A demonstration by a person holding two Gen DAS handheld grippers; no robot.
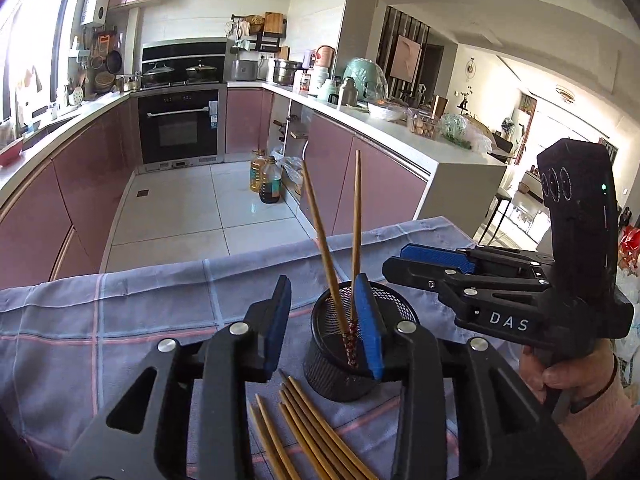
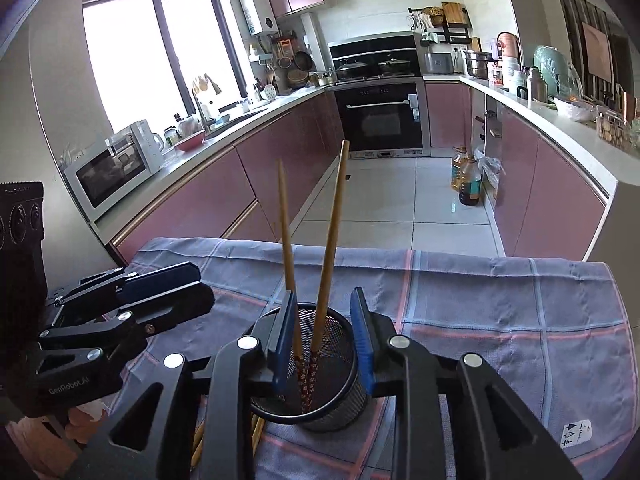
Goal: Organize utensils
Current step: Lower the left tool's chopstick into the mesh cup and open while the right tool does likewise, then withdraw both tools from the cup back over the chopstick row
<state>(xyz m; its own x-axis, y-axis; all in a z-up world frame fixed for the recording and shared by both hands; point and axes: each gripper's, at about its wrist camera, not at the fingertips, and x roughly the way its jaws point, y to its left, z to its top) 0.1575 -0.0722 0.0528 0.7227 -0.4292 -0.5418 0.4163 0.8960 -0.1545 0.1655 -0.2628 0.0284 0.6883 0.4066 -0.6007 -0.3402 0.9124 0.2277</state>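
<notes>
Bamboo chopsticks (image 1: 304,436) lie loose on the cloth (image 1: 120,320), just in front of the black mesh cup (image 1: 360,344), pointing away. Left claw (image 1: 324,328) hangs right above them, nearer than the right claw (image 2: 324,340). Both claws are apart, gripping nothing.

Left gripper (image 1: 324,320) jaws parted, angled down; right gripper (image 2: 324,336) likewise.

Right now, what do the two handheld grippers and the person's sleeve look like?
Both are black plastic linkage frames with silver round pivot bolts and blue textured finger pads. The left gripper reads "GenRobot.AI" in white on its side in the right wrist view. The right gripper reads "DAS" in white, with a tall black housing bearing three round rings and a green light. The sleeve is pink. No cables are visible.
</notes>
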